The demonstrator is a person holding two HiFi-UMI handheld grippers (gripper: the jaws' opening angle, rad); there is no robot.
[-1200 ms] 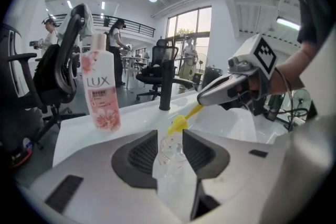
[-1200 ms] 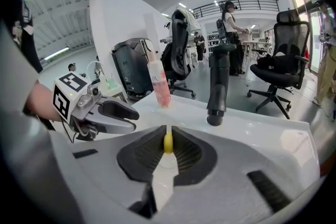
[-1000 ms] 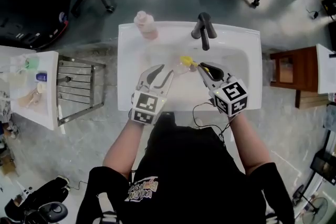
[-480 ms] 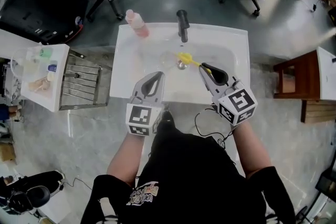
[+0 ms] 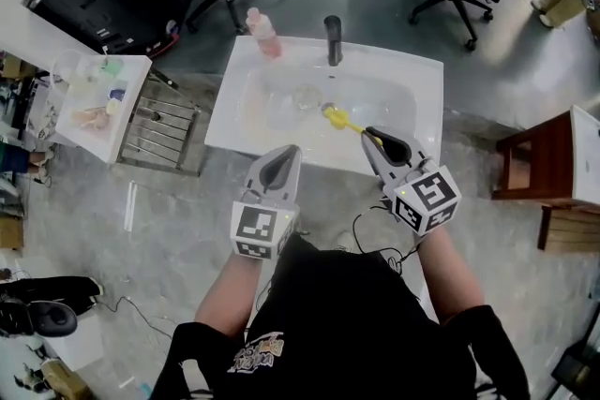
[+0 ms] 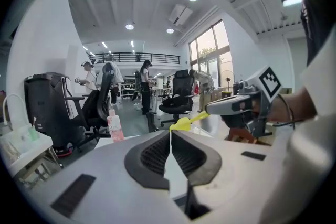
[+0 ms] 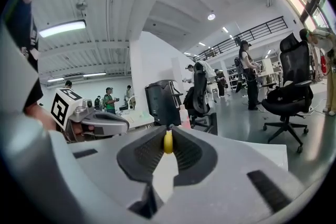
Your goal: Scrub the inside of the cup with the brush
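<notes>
Left gripper (image 5: 284,156) sat in the lower centre of the head view at the near rim of the sink (image 5: 424,81), jaws fully together with nothing between them. Right gripper (image 5: 371,139), to its right, was clamped on the handle of the yellow brush (image 5: 339,119), whose head pointed up-left over the basin. The clear cup (image 5: 305,96) stood in the basin at upper centre, below the faucet (image 5: 332,37), just beside the brush head and apart from both grippers.
</notes>
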